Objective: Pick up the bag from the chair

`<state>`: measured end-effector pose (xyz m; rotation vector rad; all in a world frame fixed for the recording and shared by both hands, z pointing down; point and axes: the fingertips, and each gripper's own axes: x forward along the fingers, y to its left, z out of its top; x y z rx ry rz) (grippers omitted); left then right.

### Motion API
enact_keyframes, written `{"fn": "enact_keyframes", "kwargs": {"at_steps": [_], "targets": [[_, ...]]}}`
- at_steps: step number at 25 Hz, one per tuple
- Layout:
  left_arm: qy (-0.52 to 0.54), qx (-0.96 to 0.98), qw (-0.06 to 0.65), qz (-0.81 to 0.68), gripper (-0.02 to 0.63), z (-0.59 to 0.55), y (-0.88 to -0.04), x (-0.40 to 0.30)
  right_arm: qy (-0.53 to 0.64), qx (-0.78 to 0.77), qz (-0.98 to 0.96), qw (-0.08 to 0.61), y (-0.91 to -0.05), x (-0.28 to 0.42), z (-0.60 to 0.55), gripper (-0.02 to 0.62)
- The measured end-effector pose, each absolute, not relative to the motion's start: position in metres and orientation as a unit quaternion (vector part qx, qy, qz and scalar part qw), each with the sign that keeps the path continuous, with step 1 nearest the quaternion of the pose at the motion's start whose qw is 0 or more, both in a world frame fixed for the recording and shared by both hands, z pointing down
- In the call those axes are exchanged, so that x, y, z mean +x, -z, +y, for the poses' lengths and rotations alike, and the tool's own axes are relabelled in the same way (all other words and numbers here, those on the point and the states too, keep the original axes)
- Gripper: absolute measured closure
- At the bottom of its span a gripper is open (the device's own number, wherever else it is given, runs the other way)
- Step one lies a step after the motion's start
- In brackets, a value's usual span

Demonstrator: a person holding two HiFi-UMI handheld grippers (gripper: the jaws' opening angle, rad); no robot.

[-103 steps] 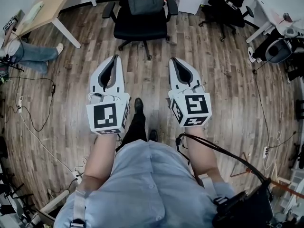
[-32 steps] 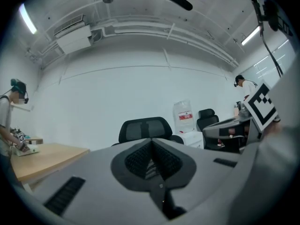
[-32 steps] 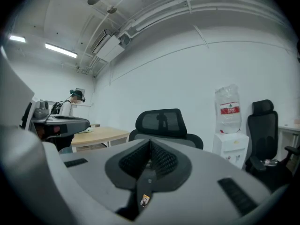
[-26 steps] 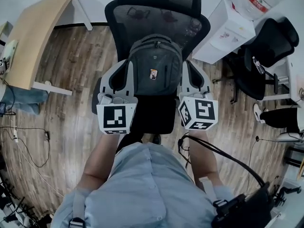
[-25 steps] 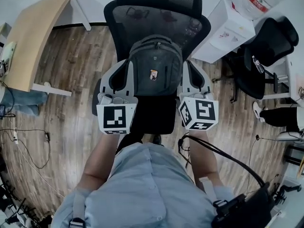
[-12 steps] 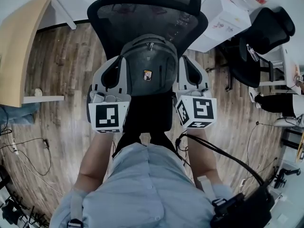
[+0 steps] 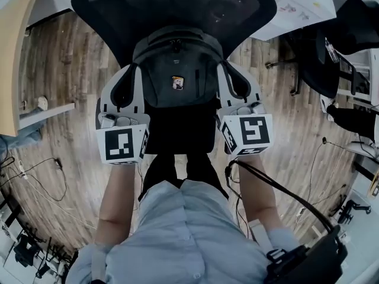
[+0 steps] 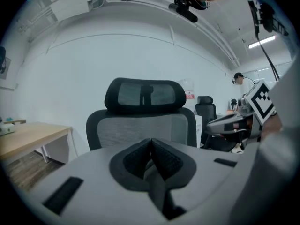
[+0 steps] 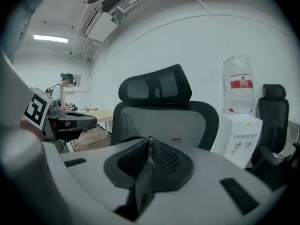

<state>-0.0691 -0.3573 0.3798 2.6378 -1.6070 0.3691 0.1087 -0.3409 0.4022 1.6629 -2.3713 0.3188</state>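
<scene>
A grey backpack (image 7: 177, 70) stands upright on the seat (image 7: 177, 136) of a black mesh office chair (image 7: 177, 5), leaning against its back. In the head view my left gripper (image 7: 132, 70) lies along the bag's left side and my right gripper (image 7: 221, 67) along its right side, both very close to it. Each is shut with nothing between its pads. In the left gripper view the shut pads (image 8: 161, 158) point at the chair back (image 8: 140, 125). The right gripper view shows the same chair back (image 9: 164, 118) beyond its shut pads (image 9: 161, 159). Neither gripper view clearly shows the bag.
A wooden desk (image 7: 13, 58) stands at the left. A white water dispenser (image 7: 299, 7) and another black chair (image 7: 334, 46) are at the right, the dispenser (image 9: 236, 139) also in the right gripper view. Cables (image 7: 35, 176) lie on the wood floor.
The chair and bag have come nearer and lower in the head view. Both grippers stay shut on either side of the bag, now reaching further along its sides.
</scene>
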Motion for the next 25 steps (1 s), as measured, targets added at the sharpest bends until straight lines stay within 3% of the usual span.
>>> {"fn": "enact_keyframes", "kwargs": {"at_steps": [1, 2, 5, 9, 14, 20, 25], "targets": [[-0.123, 0.849, 0.020, -0.514, 0.591, -0.359, -0.387, -0.068, -0.114, 0.561, -0.812, 0.119, -0.411, 0.108, -0.344, 0.557], [-0.127, 0.851, 0.024, -0.510, 0.489, -0.361, -0.395, -0.067, -0.119, 0.554, -0.814, 0.123, -0.419, 0.108, -0.347, 0.511], [-0.136, 0.859, 0.034, -0.493, 0.332, -0.368, -0.418, -0.061, -0.132, 0.539, -0.821, 0.135, -0.442, 0.108, -0.359, 0.409], [-0.144, 0.860, 0.049, -0.487, 0.257, -0.377, -0.443, -0.063, -0.149, 0.514, -0.830, 0.156, -0.472, 0.107, -0.370, 0.303], [-0.152, 0.860, 0.059, -0.483, 0.221, -0.395, -0.461, -0.068, -0.142, 0.497, -0.835, 0.189, -0.494, 0.106, -0.381, 0.245], [-0.150, 0.873, 0.091, -0.454, 0.219, -0.400, -0.474, -0.055, -0.142, 0.480, -0.840, 0.208, -0.506, 0.098, -0.388, 0.227], [-0.169, 0.875, 0.076, -0.448, 0.245, -0.413, -0.482, -0.049, -0.138, 0.474, -0.842, 0.215, -0.515, 0.100, -0.401, 0.225]]}}
